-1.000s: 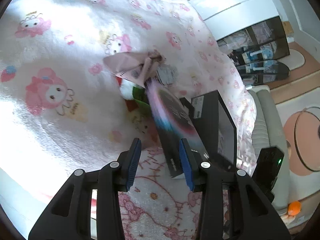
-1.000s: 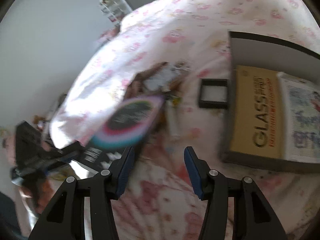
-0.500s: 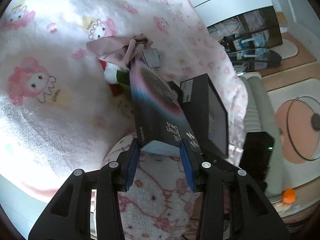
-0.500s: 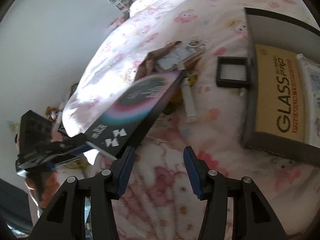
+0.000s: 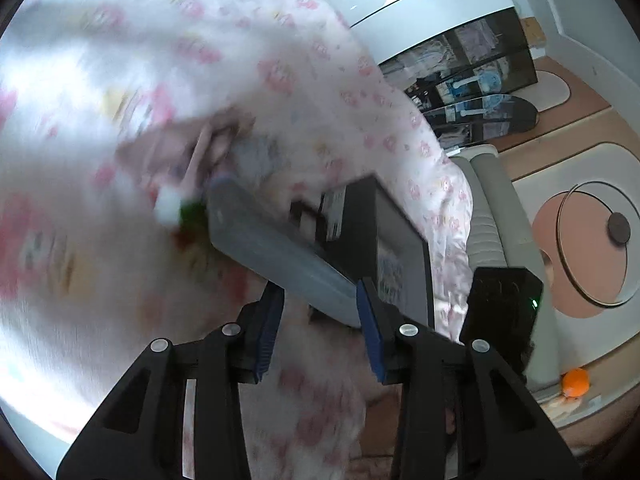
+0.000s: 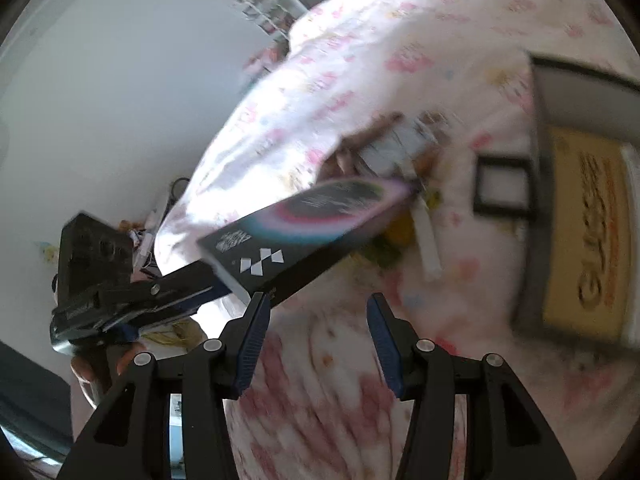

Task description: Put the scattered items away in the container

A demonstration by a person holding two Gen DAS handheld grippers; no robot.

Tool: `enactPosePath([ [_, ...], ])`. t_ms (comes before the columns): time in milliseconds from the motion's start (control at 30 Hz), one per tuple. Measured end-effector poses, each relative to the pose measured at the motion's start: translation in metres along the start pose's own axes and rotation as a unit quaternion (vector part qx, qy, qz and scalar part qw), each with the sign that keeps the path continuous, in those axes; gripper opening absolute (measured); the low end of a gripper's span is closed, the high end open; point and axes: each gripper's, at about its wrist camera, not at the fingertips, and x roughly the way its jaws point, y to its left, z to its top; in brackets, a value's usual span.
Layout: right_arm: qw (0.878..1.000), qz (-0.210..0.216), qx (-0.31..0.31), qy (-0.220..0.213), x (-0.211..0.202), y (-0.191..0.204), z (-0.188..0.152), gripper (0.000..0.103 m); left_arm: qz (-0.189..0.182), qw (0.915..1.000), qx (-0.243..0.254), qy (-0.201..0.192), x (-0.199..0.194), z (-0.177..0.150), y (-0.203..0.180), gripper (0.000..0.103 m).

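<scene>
My left gripper [image 5: 318,320] is shut on a flat black box with a pink and blue ring print [image 5: 276,256]; in the right wrist view the same box [image 6: 312,220] is held tilted above the pink bedspread by the left gripper [image 6: 192,292]. The grey open container [image 6: 536,184] lies at the right with a yellow "GLASS" box [image 6: 580,236] inside; it also shows in the left wrist view [image 5: 384,240]. My right gripper [image 6: 316,336] is open and empty above the bedspread. A blurred pile of scattered items [image 6: 400,152] lies beyond the held box.
A small black square frame [image 6: 504,188] lies just left of the container. A white tube [image 6: 428,240] lies near the pile. The bed edge, a grey bench [image 5: 488,240] and a round rug [image 5: 592,248] are to the right in the left wrist view.
The left gripper has lifted the black box off the bedspread and turned it, so its underside faces the left camera. The right gripper has stayed open and shifted slightly.
</scene>
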Motion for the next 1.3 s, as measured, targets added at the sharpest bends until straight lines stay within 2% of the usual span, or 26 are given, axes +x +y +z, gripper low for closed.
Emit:
enactPosePath([
  [167, 0.998, -0.032, -0.03, -0.037, -0.002, 0.007, 0.04, 0.048, -0.003, 0.9986, 0.042, -0.032, 0.015, 0.056, -0.023, 0.037],
  [233, 0.997, -0.053, -0.036, -0.044, 0.002, 0.001, 0.053, 0.048, -0.015, 0.9983, 0.045, -0.032, 0.026, 0.077, -0.022, 0.039],
  [333, 0.996, -0.078, -0.021, -0.039, 0.015, -0.018, 0.069, 0.048, -0.035, 0.9985, 0.032, -0.027, 0.044, 0.106, -0.013, 0.041],
  [533, 0.995, -0.09, 0.036, -0.036, 0.051, -0.055, 0.098, 0.048, -0.074, 0.9966, 0.013, -0.034, 0.08, 0.147, 0.003, 0.042],
  [567, 0.995, -0.09, 0.041, -0.03, 0.059, -0.056, 0.098, 0.048, -0.074, 0.9961, -0.003, -0.048, 0.085, 0.151, 0.007, 0.043],
  [633, 0.995, -0.083, 0.044, -0.019, 0.074, -0.06, 0.098, 0.048, -0.067, 0.9944, -0.019, -0.08, 0.088, 0.154, 0.016, 0.044],
  [733, 0.995, -0.092, 0.047, -0.012, 0.089, -0.062, 0.098, 0.048, -0.096, 0.9921, -0.032, -0.074, 0.097, 0.159, 0.032, 0.052],
  [867, 0.996, -0.081, 0.045, -0.014, 0.103, -0.061, 0.105, 0.048, -0.12, 0.9878, -0.063, -0.078, 0.092, 0.166, 0.057, 0.053],
  [1000, 0.997, -0.047, 0.017, -0.053, 0.094, -0.049, 0.107, 0.048, -0.123, 0.9875, -0.053, -0.083, 0.074, 0.161, 0.066, 0.053],
  [1133, 0.992, -0.033, 0.046, -0.113, 0.082, -0.051, 0.115, 0.048, -0.097, 0.9887, -0.047, -0.104, 0.047, 0.154, 0.074, 0.053],
  [1233, 0.996, -0.022, 0.035, -0.081, 0.104, -0.043, 0.121, 0.048, -0.071, 0.99, -0.043, -0.115, 0.032, 0.15, 0.077, 0.054],
  [1300, 0.998, -0.017, 0.026, -0.058, 0.119, -0.036, 0.119, 0.048, -0.069, 0.9894, -0.048, -0.119, 0.026, 0.144, 0.082, 0.06],
])
